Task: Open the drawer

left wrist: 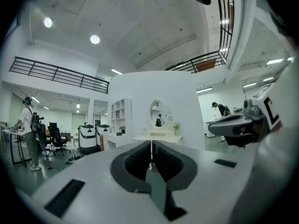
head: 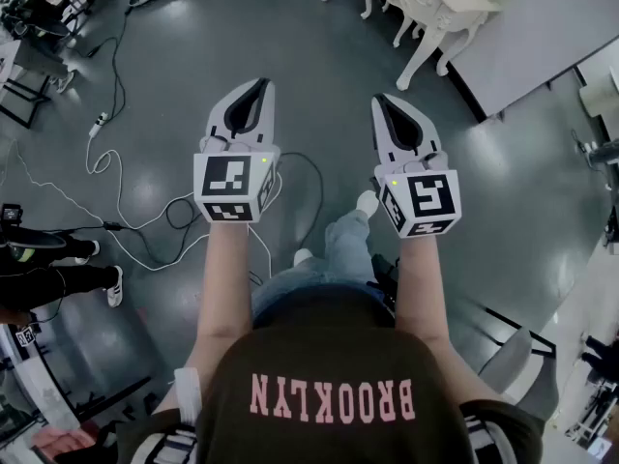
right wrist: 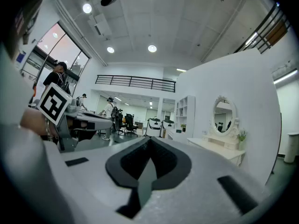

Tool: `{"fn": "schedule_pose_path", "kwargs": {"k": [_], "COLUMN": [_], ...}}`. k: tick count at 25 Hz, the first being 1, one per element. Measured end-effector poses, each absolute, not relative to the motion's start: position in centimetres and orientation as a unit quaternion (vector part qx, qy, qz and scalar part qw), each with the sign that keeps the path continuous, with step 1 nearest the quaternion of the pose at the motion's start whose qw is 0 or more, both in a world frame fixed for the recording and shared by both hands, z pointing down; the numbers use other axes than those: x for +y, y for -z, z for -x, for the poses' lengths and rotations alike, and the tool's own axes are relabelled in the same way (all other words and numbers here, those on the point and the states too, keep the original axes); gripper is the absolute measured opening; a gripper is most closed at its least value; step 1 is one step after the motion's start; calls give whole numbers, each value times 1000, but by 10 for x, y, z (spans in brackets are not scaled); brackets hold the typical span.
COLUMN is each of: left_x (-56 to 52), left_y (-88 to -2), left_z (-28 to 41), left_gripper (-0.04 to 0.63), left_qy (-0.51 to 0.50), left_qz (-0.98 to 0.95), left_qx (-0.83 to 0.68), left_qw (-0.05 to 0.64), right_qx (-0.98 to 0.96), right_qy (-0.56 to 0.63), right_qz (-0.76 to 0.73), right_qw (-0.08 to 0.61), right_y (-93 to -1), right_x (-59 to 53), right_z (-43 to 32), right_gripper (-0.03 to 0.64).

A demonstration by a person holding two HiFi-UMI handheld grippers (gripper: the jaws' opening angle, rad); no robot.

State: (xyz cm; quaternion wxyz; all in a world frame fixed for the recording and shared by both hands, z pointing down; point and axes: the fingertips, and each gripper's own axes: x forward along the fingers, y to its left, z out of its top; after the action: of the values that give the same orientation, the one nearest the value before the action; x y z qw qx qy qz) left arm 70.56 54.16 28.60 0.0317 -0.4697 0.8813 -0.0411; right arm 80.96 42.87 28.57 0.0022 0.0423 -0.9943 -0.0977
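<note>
1. The left gripper (head: 258, 85), a white 2-jaw tool with black pads, is held level. Its jaws are pressed together tip to tip, with nothing between them.
2. The right gripper (head: 381, 99), of the same build, is held level beside it. Its jaws are likewise pressed together on nothing.
3. Each gripper carries a cube with black-and-white square markers at its rear, just ahead of the person's bare forearm.
4. The 2 grippers are side by side and apart, with their tips pointing the same way.
5. Below them lies a smooth grey floor (head: 319, 56). A thin white cable (head: 92, 158) loops across it to the left of the left gripper.
6. The task's thing belongs to the white dressing table with curved legs (head: 426, 13). It stands ahead and slightly right of the grippers, well apart from both.
7. In the left gripper view, the table stands against a white partition wall (left wrist: 154, 85) and carries an oval white-framed mirror (left wrist: 159, 113).
8. The drawer is too small to make out in any view.
9. Left of the partition stands a tall white open shelf unit (left wrist: 119, 118).
10. At the far left, a person in a white shirt (left wrist: 27, 129) stands by a desk.
</note>
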Motion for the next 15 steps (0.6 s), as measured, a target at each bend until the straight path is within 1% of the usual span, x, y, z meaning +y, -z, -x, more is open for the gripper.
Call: {"fn": "schedule_pose_path", "kwargs": {"k": [8, 12, 15], "left_x": [543, 526, 515], "left_y": [-285, -291, -295], "left_z": [-707, -690, -664], "left_gripper": [8, 8, 8], "left_qy": [37, 43, 42], "left_qz": [467, 458, 449], "left_qx": [883, 887, 892], "left_qw": [36, 32, 23], "right_qx": [-995, -996, -996], "right_qy": [96, 88, 84], "right_qz": [-40, -26, -14], "right_qw": [1, 5, -13], "right_y": [-284, -291, -286], "right_x": [429, 409, 399], "right_z": [-814, -793, -767], "right_gripper": [-3, -5, -3]}}
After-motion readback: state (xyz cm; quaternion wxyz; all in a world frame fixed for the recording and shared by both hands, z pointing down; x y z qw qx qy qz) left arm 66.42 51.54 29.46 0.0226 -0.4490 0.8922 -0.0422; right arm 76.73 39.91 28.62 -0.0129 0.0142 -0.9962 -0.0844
